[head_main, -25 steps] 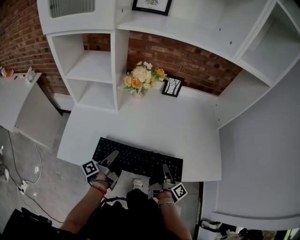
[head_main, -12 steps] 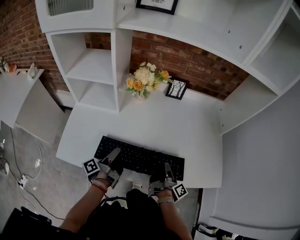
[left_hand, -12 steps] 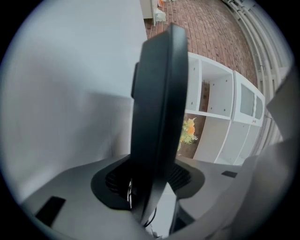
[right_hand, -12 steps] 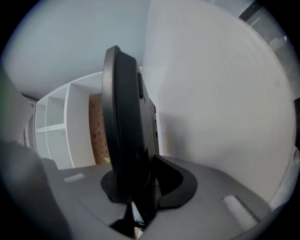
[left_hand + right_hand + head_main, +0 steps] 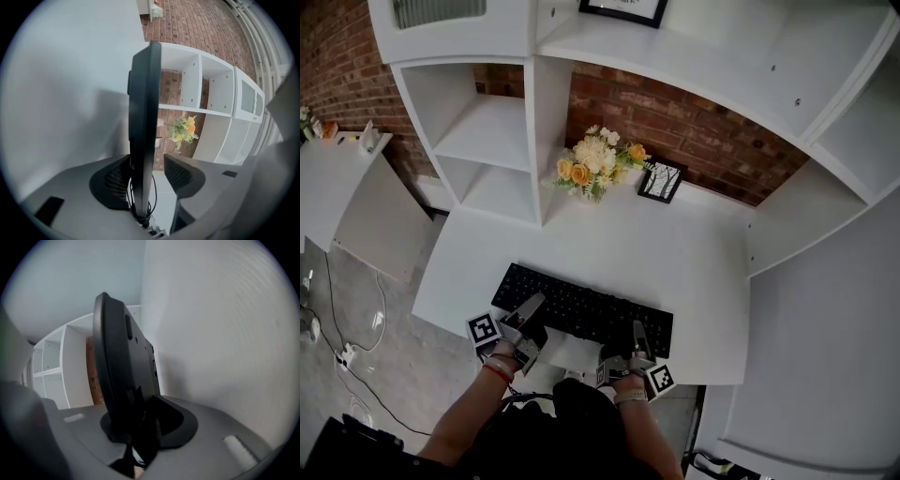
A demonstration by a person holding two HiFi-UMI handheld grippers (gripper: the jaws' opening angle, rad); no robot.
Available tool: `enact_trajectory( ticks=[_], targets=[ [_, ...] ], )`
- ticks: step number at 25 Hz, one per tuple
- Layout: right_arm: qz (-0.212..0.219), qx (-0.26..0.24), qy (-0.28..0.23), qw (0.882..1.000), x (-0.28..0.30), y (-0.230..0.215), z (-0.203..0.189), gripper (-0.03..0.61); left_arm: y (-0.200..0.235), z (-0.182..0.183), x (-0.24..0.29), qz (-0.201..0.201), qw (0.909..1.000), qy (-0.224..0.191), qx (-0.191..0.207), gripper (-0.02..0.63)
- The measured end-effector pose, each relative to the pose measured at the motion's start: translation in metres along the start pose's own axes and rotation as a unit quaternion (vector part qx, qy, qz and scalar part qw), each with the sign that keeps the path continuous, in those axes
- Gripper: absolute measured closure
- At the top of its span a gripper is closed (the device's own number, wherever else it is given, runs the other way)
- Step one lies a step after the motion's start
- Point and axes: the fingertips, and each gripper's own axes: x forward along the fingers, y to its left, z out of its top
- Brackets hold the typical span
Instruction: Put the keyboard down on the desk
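The black keyboard (image 5: 581,314) lies flat on the white desk (image 5: 609,248), close to its front edge. My left gripper (image 5: 528,314) straddles the keyboard's near left edge. Its jaws have just been opening, and in the left gripper view (image 5: 147,176) the thin keyboard edge (image 5: 143,117) stands between the pads with a gap to the right pad. My right gripper (image 5: 639,339) is on the near right edge. In the right gripper view (image 5: 140,420) both pads are closed against the keyboard (image 5: 119,357).
A bunch of flowers (image 5: 598,161) and a small framed picture (image 5: 661,180) stand at the back of the desk by the brick wall. White shelves (image 5: 487,131) rise at the left rear. A low white cabinet (image 5: 347,187) and floor cables (image 5: 347,356) are to the left.
Both grippers and the keyboard have slid a little farther onto the desk, away from the front edge.
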Motion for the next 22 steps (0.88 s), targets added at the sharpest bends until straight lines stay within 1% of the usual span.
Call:
enact_trajectory(
  ticks=[5, 13, 15, 18, 20, 22],
  targets=[
    [-0.003, -0.015, 0.008, 1.0, 0.013, 0.001, -0.004, 0.5, 0.004, 0.003, -0.001, 0.01, 0.9999, 0.0, 0.0, 0.44],
    [-0.004, -0.01, 0.0, 1.0, 0.029, -0.002, -0.012, 0.5, 0.005, -0.013, 0.001, 0.014, 0.9986, 0.048, 0.015, 0.443],
    [-0.007, -0.009, -0.001, 1.0, 0.03, -0.003, -0.011, 0.5, 0.008, -0.018, 0.001, 0.024, 0.9974, 0.062, 0.027, 0.445],
    [-0.012, -0.01, -0.004, 1.0, 0.03, -0.006, -0.011, 0.5, 0.012, -0.026, 0.0, 0.041, 0.9938, 0.084, 0.06, 0.474],
    [-0.014, -0.01, -0.004, 1.0, 0.03, -0.006, -0.012, 0.5, 0.012, -0.029, 0.0, 0.044, 0.9911, 0.098, 0.078, 0.495],
    [-0.018, -0.008, -0.005, 1.0, 0.03, -0.006, -0.012, 0.5, 0.012, -0.034, -0.001, 0.044, 0.9882, 0.116, 0.09, 0.495]
  ],
)
